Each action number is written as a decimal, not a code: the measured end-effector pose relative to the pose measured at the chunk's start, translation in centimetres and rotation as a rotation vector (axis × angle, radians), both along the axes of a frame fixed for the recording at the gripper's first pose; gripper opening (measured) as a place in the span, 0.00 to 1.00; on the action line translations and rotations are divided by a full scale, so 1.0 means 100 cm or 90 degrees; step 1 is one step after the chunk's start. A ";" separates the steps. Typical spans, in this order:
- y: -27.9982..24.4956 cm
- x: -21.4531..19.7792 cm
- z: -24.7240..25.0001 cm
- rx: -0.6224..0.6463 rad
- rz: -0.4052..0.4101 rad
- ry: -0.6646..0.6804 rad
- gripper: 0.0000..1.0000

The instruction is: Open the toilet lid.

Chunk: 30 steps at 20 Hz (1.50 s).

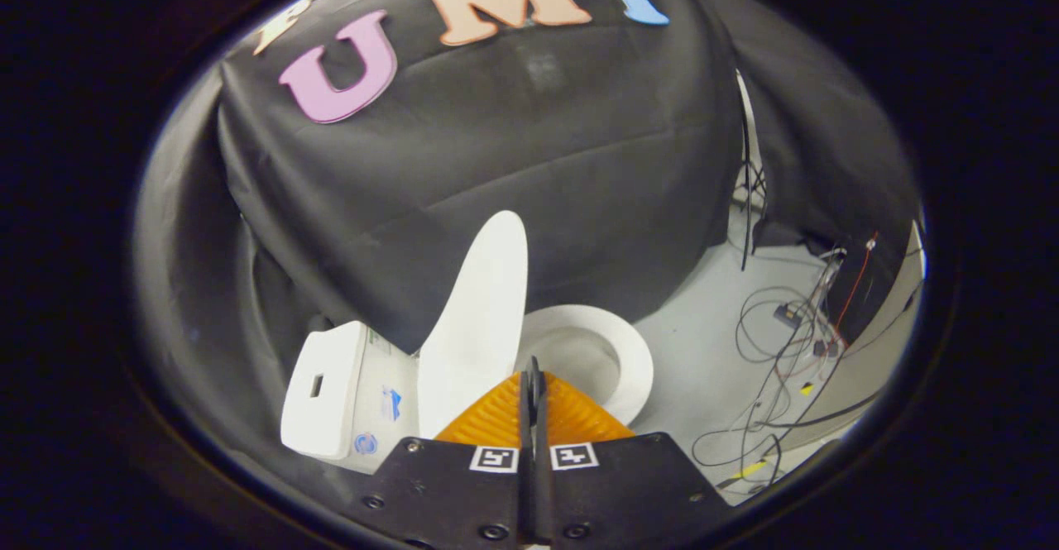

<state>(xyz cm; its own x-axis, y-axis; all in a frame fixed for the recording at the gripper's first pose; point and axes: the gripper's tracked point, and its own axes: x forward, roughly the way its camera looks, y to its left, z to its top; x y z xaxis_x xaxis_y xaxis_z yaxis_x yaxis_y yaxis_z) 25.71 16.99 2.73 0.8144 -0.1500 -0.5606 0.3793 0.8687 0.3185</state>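
Gripper (534, 385): fingers pressed together, tips meeting with no gap, nothing grasped between them. Just beyond the tips stands the toilet (364, 393), white, tank toward the left. The toilet lid (476, 318) is raised, standing near upright and leaning toward the tank, just ahead and left of the fingers; whether they touch it cannot be told. The bowl rim (633, 360) lies exposed to its right. Farther right, loose cables (782, 368) lie tangled on the pale floor (703, 302).
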 end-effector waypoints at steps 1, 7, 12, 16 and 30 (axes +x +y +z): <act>0.009 -0.002 0.006 -0.011 -0.001 -0.002 0.00; 0.043 -0.001 0.035 -0.070 0.011 -0.033 0.00; 0.080 0.003 0.058 -0.133 0.035 -0.061 0.00; 0.117 0.009 0.072 -0.182 0.062 -0.081 0.00; 0.236 0.020 0.092 -0.257 0.178 -0.137 0.00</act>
<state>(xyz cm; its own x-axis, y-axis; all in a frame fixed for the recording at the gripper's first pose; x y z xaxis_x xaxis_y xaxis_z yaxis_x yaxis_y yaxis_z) 27.74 40.55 11.91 0.9443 -0.0799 -0.3192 0.0785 0.9968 -0.0173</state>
